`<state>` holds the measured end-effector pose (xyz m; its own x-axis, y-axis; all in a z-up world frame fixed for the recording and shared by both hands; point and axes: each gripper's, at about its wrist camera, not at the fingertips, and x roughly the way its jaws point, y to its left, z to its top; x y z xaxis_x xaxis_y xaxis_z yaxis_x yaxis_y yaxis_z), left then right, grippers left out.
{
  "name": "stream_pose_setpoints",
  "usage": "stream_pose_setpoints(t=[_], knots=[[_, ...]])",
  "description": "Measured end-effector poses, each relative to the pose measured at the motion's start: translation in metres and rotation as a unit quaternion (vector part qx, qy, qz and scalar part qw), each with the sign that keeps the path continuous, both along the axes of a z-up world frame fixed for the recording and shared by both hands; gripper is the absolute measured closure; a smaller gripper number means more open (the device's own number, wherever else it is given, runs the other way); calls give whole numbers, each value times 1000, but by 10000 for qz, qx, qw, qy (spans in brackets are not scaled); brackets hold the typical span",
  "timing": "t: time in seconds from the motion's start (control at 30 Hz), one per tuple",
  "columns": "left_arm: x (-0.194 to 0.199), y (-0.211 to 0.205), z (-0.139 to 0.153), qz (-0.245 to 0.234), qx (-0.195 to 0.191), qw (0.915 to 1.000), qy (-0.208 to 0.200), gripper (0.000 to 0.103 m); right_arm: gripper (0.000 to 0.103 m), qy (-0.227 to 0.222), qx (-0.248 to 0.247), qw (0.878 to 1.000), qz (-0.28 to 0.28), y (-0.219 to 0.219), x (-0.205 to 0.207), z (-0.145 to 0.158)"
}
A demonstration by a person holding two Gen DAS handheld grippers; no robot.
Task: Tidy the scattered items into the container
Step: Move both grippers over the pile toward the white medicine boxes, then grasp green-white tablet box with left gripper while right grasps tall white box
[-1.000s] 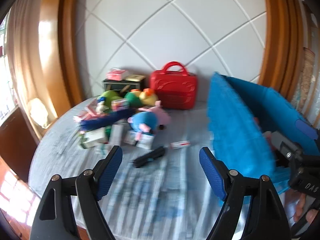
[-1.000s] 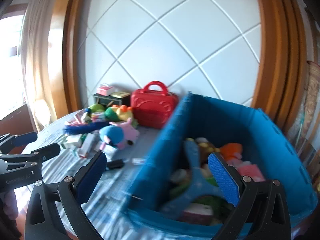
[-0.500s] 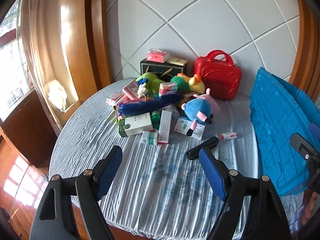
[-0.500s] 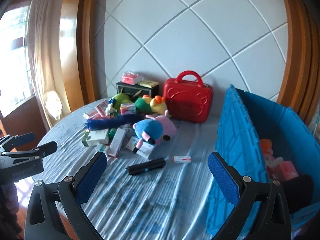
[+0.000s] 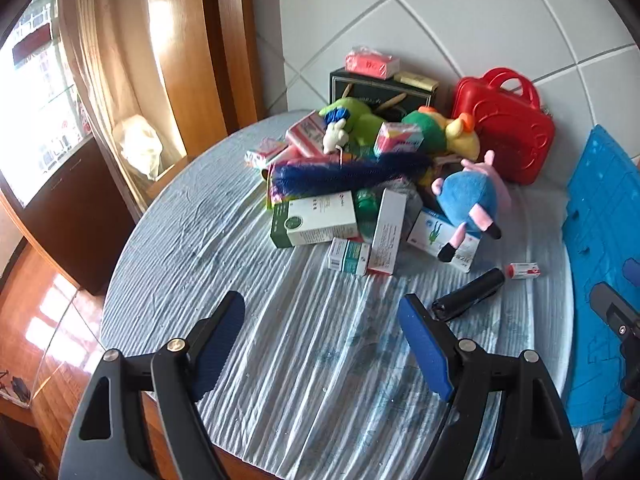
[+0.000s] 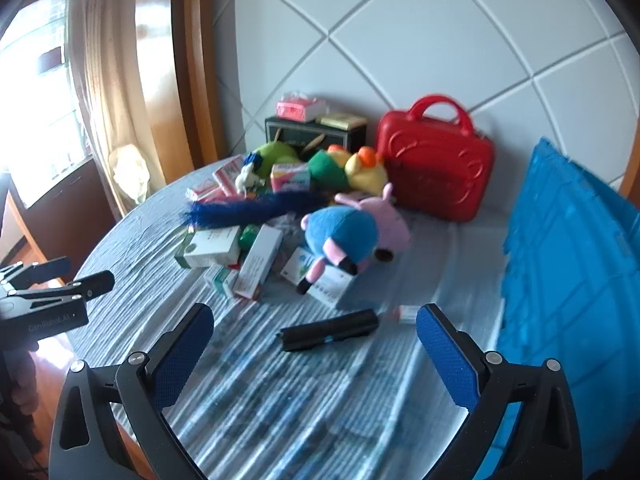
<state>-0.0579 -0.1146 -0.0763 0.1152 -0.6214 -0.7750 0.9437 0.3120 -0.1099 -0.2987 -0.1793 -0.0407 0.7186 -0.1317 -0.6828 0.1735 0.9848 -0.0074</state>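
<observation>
Black tube [image 6: 329, 329] lies just beyond the empty (wide-open) right hand-held gripper [image 6: 314, 344].

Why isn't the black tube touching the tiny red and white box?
Apart. The left wrist view shows cloth between the black tube and the tiny red and white box.

The left tool [image 6: 60, 276] body bears pale lettering, "CanRobot.AI" as far as it reads.

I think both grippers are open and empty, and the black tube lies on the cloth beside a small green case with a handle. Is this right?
Not quite: the case with a handle is red, not green, as the right wrist view shows. It also stands far from the black tube. The left gripper and right gripper are open and empty.
</observation>
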Motion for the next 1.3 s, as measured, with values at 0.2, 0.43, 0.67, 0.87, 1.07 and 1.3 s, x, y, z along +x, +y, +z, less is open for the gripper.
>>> stream_pose_setpoints(t=[0.2, 0.43, 0.67, 0.87, 1.07, 1.3], knots=[[9, -31, -32, -134, 225, 9997, 36, 24, 0, 324, 87, 9993, 142, 6, 35, -29], [14, -89, -90, -818, 387, 9959, 75, 24, 0, 585, 159, 9976, -337, 4, 76, -70], [14, -147, -156, -1414, 479, 9883, 307, 24, 0, 855, 404, 9934, -650, 6, 116, -123], [13, -172, -189, -1632, 511, 9851, 197, 24, 0, 993, 446, 9911, -761, 12, 146, -153], [37, -169, -191, -1525, 362, 9872, 298, 44, 0, 1083, 597, 9897, -724, 21, 179, -173], [39, -174, -198, -1611, 272, 9862, 253, 44, 1, 1321, 709, 9865, -659, 33, 218, -201]])
